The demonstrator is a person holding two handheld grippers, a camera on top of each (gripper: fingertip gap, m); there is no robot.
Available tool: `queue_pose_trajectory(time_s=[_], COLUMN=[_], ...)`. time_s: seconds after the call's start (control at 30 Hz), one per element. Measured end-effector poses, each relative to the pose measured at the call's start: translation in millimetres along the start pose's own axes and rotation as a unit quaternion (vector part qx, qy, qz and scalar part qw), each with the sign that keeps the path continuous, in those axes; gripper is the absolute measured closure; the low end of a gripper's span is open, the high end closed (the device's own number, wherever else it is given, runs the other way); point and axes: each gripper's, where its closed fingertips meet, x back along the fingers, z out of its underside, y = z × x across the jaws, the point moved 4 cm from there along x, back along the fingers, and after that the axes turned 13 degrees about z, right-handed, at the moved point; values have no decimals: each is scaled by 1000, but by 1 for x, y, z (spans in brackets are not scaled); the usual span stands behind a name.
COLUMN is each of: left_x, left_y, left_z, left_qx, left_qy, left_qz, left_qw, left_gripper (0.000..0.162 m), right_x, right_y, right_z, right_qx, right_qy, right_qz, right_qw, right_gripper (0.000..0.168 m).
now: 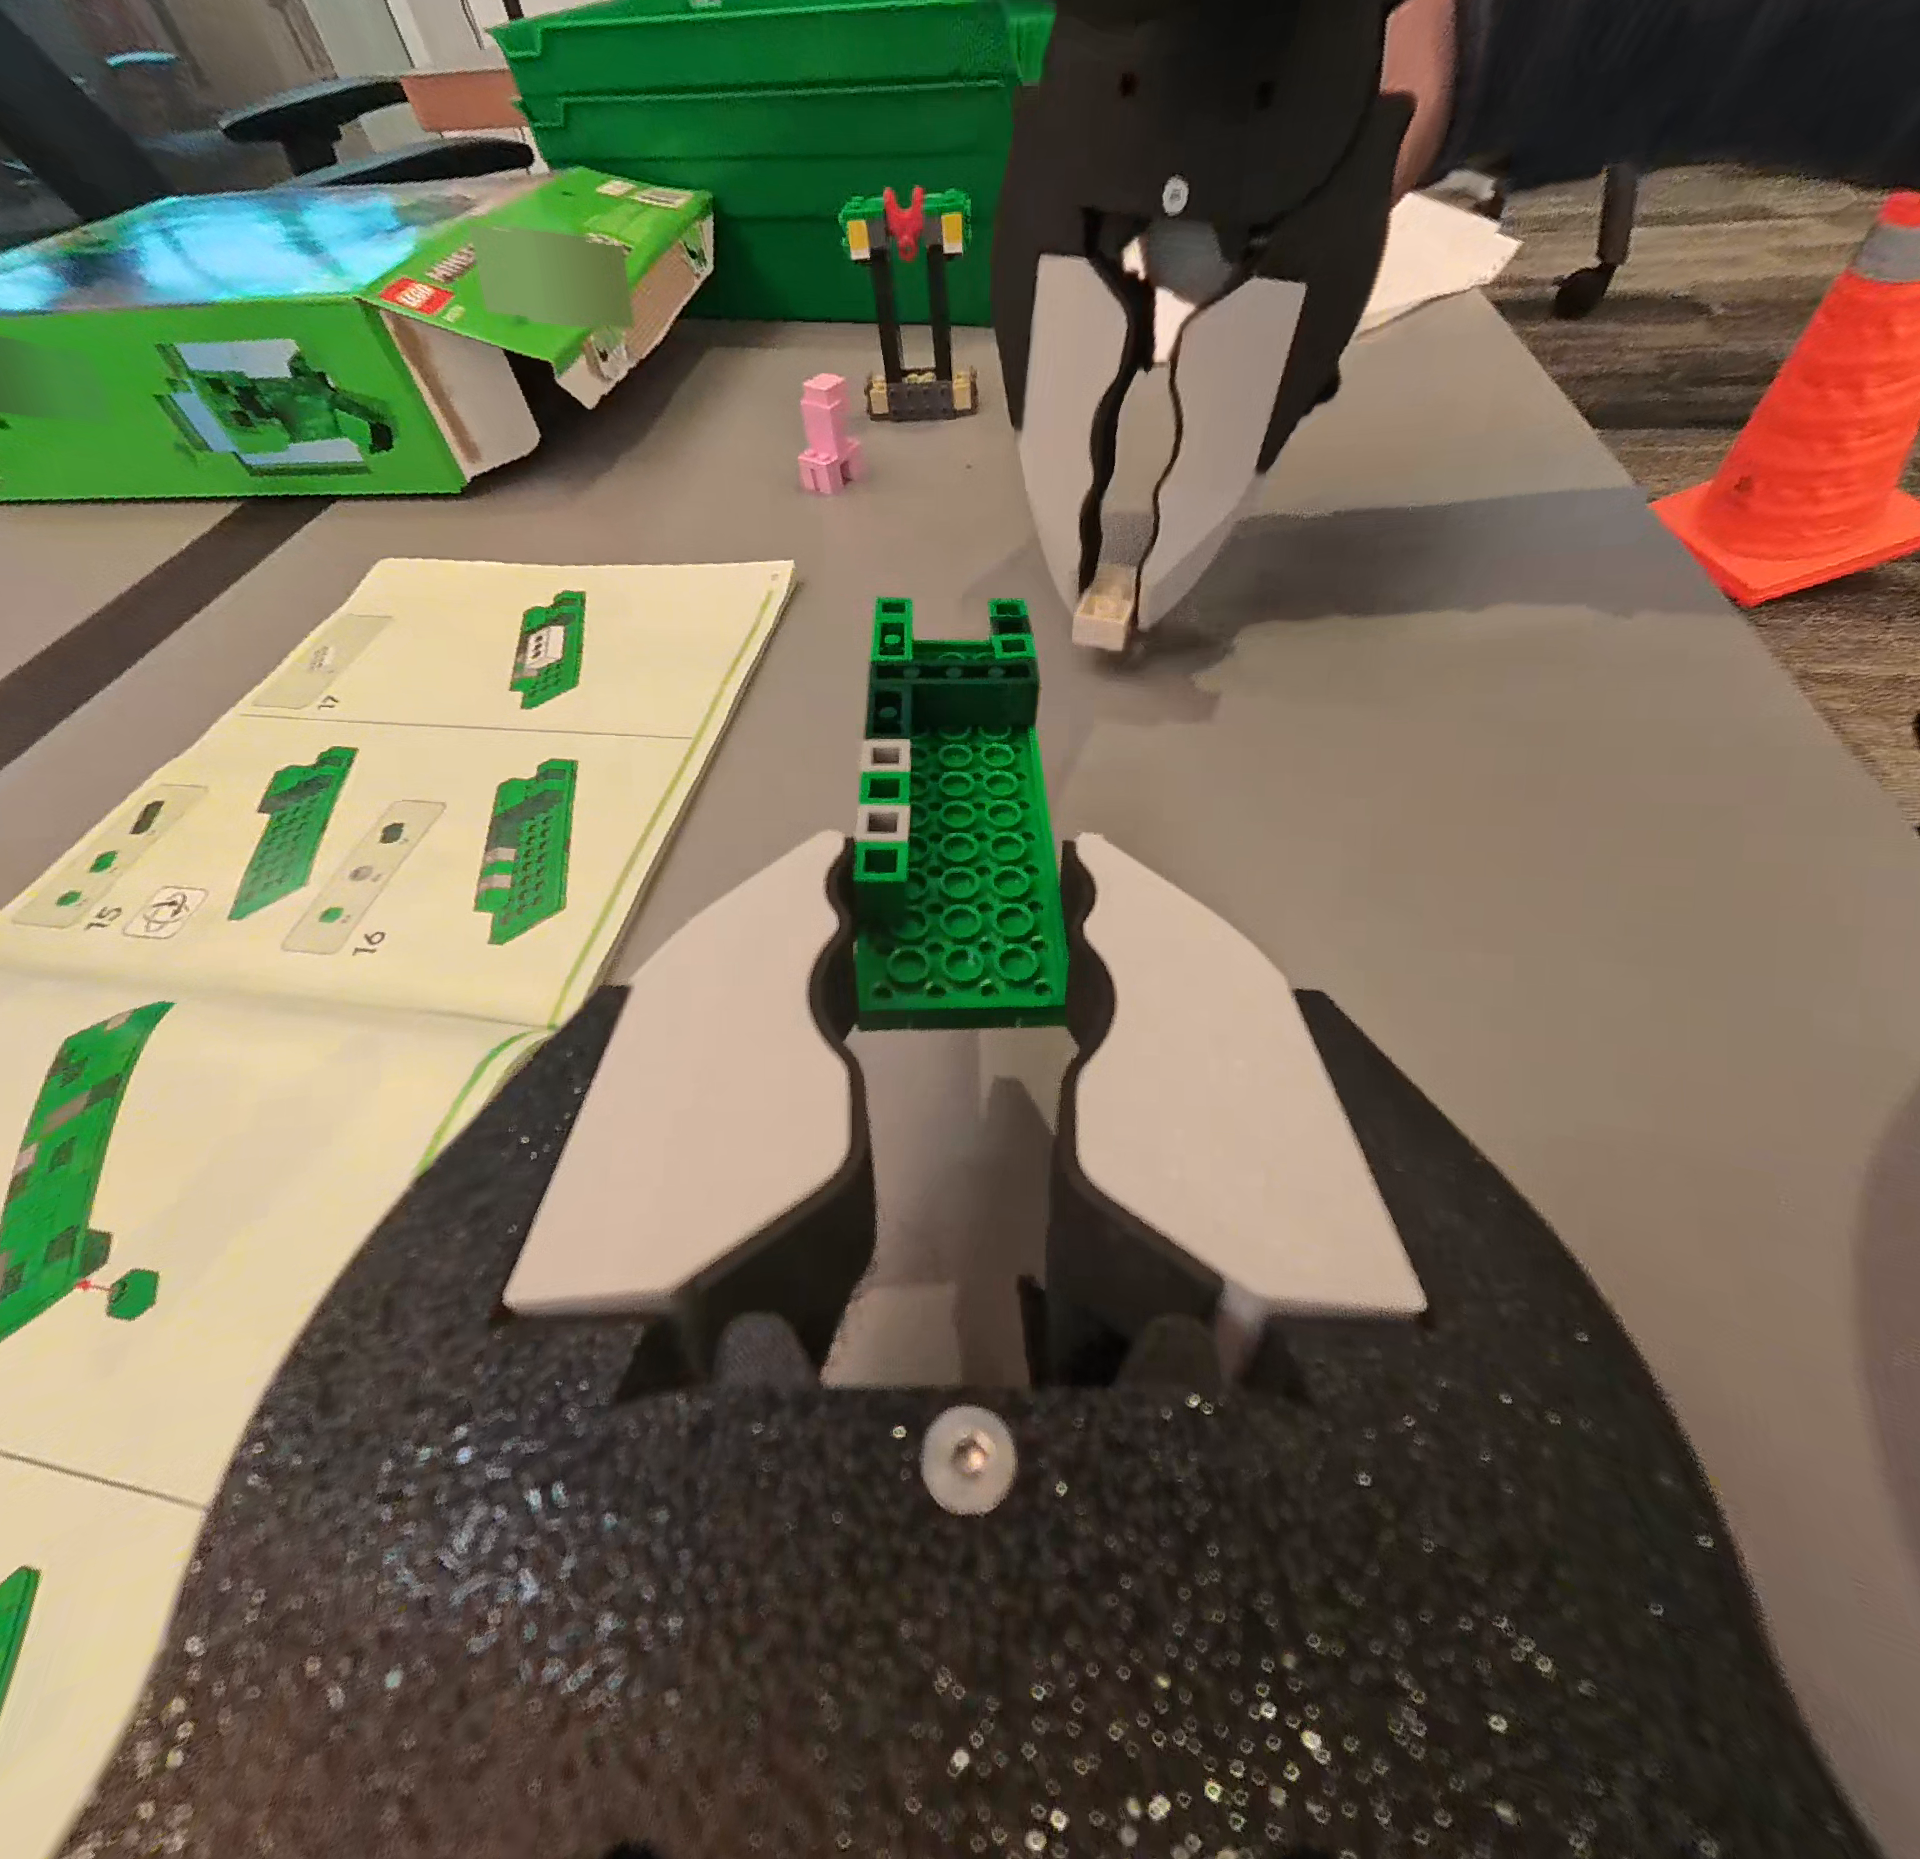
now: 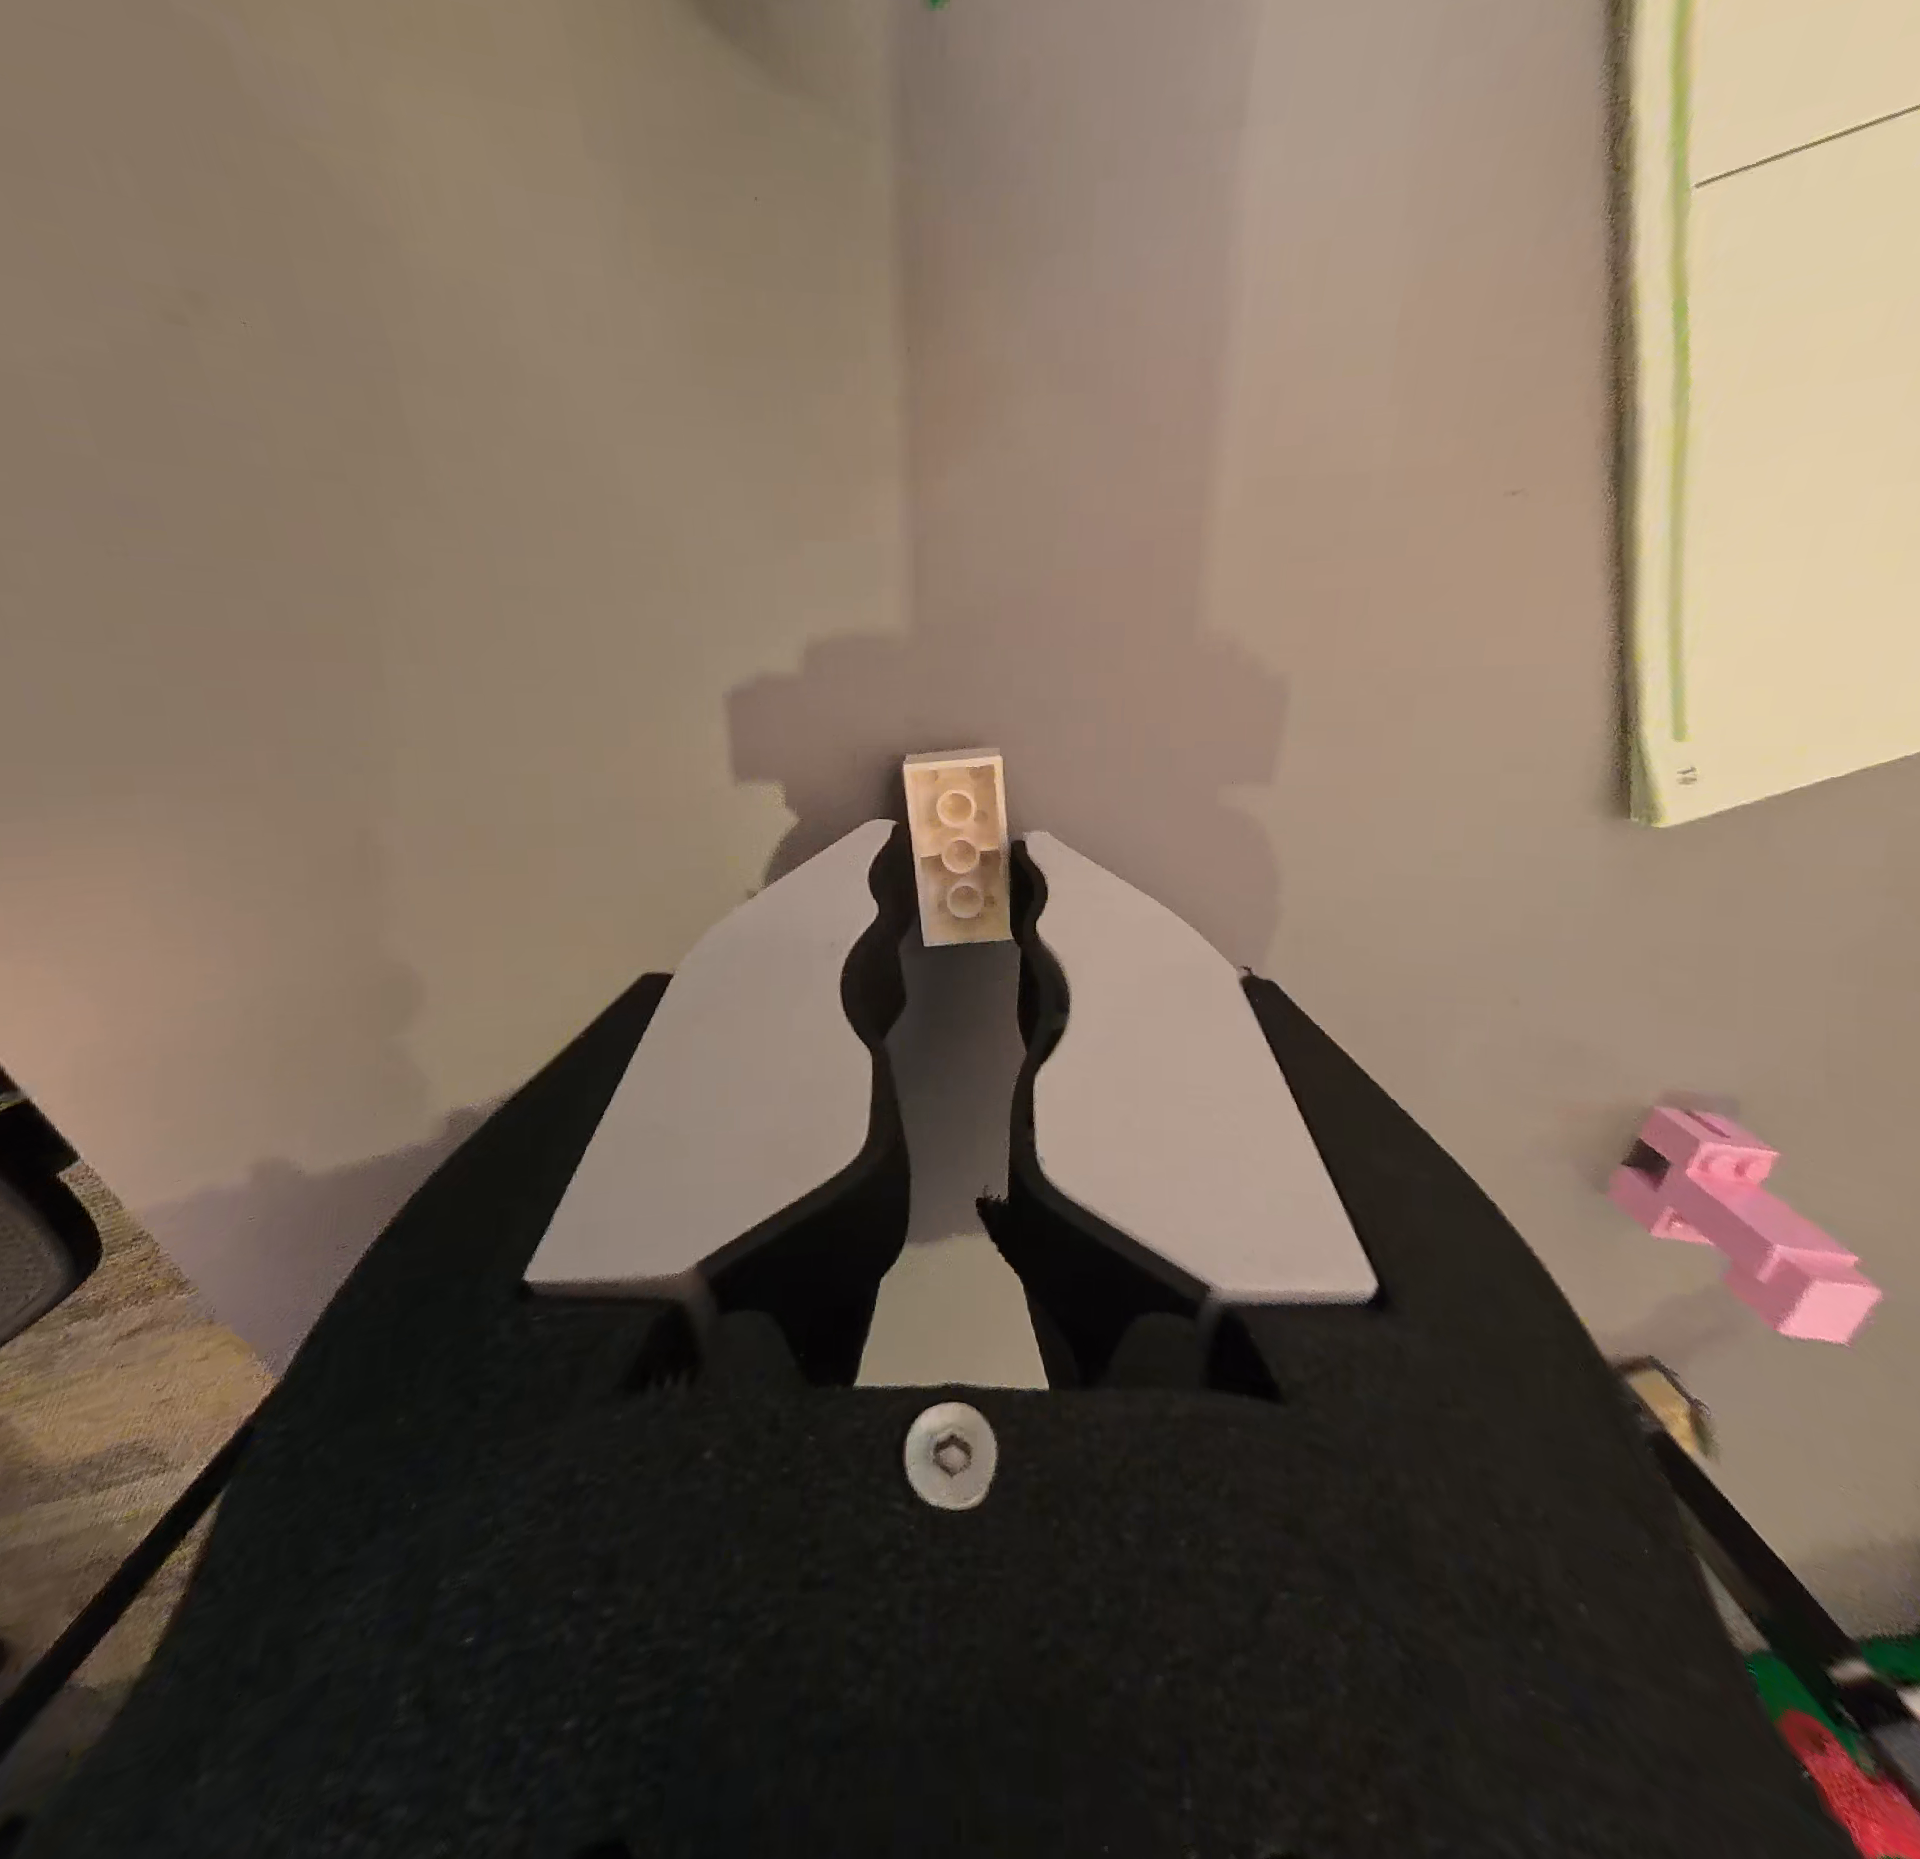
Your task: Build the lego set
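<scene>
1. Grip first: my right gripper [image 2: 958, 879] has its jaws closed on a small cream plastic brick [image 2: 959, 859], underside tubes facing the camera, just above the grey surface [image 2: 416, 459].
2. My left gripper [image 1: 961, 905] has its jaws clamped on the near end of the green studded lego base plate [image 1: 961, 874], which lies flat beside the open instruction booklet [image 1: 416, 770].
3. I judge the brick must turn studs-up before seating.
4. I would align it square over the studs, then press straight down while the left hold resists sliding.
</scene>
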Motion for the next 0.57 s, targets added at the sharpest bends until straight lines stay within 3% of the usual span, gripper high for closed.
queue_pose_trajectory(time_s=[0.03,0.2,0.27,0.4,0.57], left_x=[0,-2,-4,-6,-4], left_y=[0,-4,-6,-8,-6], left_z=[0,0,1,2,2], left_qx=[6,28,33,40,59], left_qy=[-1,-2,4,12,2], left_qz=[6,39,48,59,65], left_qw=[1000,999,998,997,996], left_gripper=[126,126,126,126,126], right_x=[5,50,59,57,41], right_y=[-2,-4,1,11,12], right_z=[-4,-70,-96,-129,-136], right_qx=[0,13,46,111,158], right_qy=[-12,-168,-197,-179,-114], right_qz=[5,-3,-8,-16,-3], right_qw=[1000,986,979,978,981], right_gripper=[151,151,151,151,151])
